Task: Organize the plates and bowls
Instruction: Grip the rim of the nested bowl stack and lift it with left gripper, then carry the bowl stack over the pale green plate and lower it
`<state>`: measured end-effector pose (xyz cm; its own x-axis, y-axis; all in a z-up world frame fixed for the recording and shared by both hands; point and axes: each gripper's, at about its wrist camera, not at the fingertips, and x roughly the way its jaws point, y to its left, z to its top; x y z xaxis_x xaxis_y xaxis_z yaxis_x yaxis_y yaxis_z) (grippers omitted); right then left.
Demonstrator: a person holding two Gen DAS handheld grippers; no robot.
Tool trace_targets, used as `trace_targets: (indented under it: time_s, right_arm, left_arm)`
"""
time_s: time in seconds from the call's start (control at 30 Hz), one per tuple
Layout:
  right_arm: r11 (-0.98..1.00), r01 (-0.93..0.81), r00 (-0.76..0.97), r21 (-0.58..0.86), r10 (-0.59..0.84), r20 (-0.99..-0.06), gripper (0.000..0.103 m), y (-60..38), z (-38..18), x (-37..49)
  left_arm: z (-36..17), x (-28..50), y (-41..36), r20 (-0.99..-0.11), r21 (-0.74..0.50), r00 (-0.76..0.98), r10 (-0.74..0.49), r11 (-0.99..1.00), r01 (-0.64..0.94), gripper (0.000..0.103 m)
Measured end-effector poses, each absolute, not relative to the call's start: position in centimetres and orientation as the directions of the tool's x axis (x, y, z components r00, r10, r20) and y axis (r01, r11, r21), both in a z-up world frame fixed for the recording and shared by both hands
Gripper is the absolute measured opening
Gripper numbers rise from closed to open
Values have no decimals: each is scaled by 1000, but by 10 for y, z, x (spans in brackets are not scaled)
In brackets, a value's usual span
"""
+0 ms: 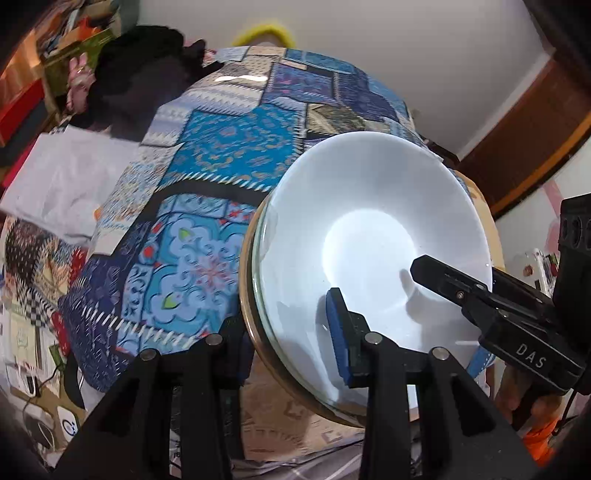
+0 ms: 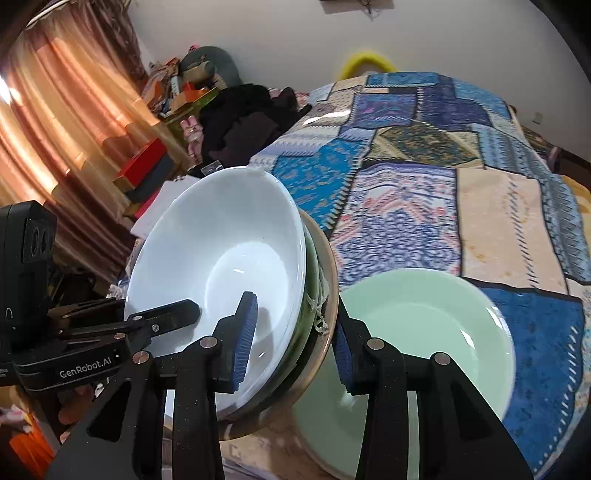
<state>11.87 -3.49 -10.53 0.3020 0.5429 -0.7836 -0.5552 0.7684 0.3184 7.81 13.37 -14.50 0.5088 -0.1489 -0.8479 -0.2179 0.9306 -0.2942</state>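
A stack of nested bowls is held tilted above a patchwork-covered surface, with a white bowl innermost and a tan outer bowl. My left gripper is shut on the stack's near rim, one blue pad inside the white bowl. My right gripper is shut on the same stack from the opposite side, one blue pad inside it. The right gripper's finger also shows in the left wrist view. A pale green bowl sits on the cloth just right of the stack.
The blue patchwork cloth stretches away behind the bowls. A dark pile of clothes, boxes and orange curtains lie to the left. A white wall is behind.
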Motion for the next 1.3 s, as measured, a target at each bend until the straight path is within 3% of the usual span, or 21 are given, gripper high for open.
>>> trace_targets:
  time_s: [0.67,1.3]
  right_arm:
    - [852,-414,396,321,486,-779,35,-125,-97,124]
    - [864,-359,320,354,470,-823,35,-145,-137,130]
  left_arm:
    - [-141,123,46,-857,-294,457,-238,954,-53,35]
    - [-179,135,23,-907,-277,345,-241,959,-58,35]
